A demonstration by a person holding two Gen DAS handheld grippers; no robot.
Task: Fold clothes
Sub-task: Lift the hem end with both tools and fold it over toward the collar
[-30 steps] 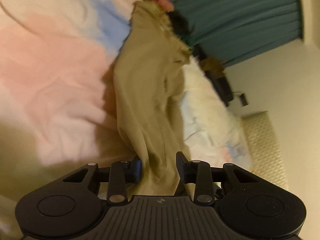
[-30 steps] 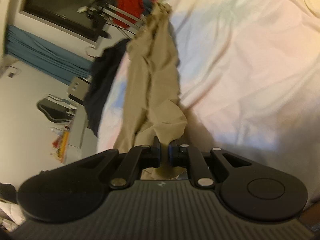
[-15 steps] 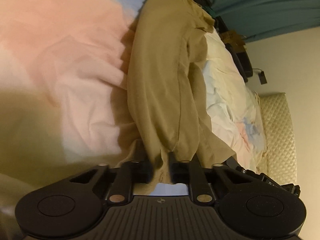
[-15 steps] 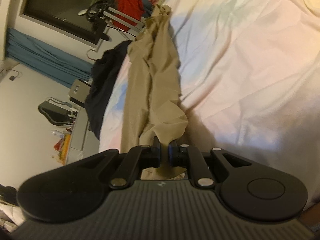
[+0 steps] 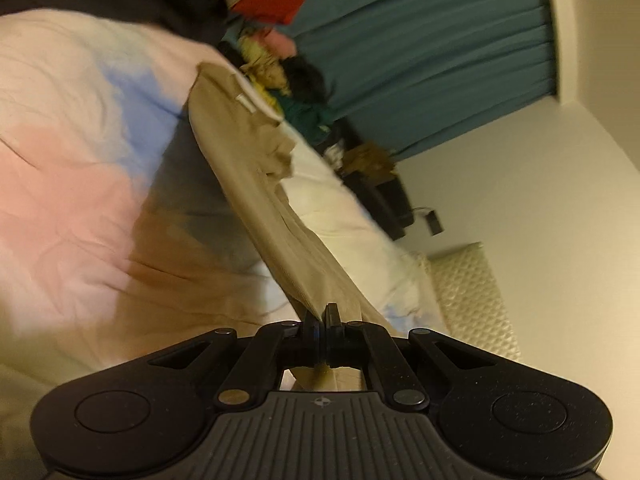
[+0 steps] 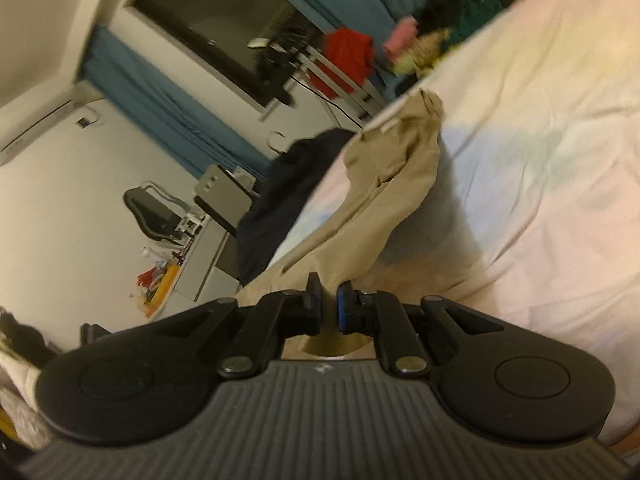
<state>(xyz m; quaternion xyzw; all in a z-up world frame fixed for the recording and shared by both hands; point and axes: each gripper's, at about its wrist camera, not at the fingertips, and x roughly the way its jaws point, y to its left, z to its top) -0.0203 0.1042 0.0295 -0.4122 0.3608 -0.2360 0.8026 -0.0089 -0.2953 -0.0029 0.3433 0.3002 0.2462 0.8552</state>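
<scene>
A pair of khaki trousers [image 5: 256, 184] stretches from the far edge of the bed toward me, its near end raised off the sheet. My left gripper [image 5: 320, 314] is shut on the near end of one leg. In the right wrist view the same khaki trousers [image 6: 384, 192] run up to my right gripper [image 6: 329, 300], which is shut on a bunch of the cloth. The waistband end, with a small white label, lies at the far side of the bed. The fabric hangs taut between that end and my two grips.
The bed's pastel pink, blue and cream sheet [image 5: 72, 184] spreads under the trousers. A dark garment [image 6: 280, 200] hangs over the bed's left edge. A pile of clothes [image 5: 280, 64] and teal curtains [image 5: 440, 40] stand beyond. A desk with clutter [image 6: 168, 276] stands beside the bed.
The left gripper's jaws closed on the trouser leg. Both grippers rose, lifting the near end of the trousers off the sheet and pulling the cloth taut.
</scene>
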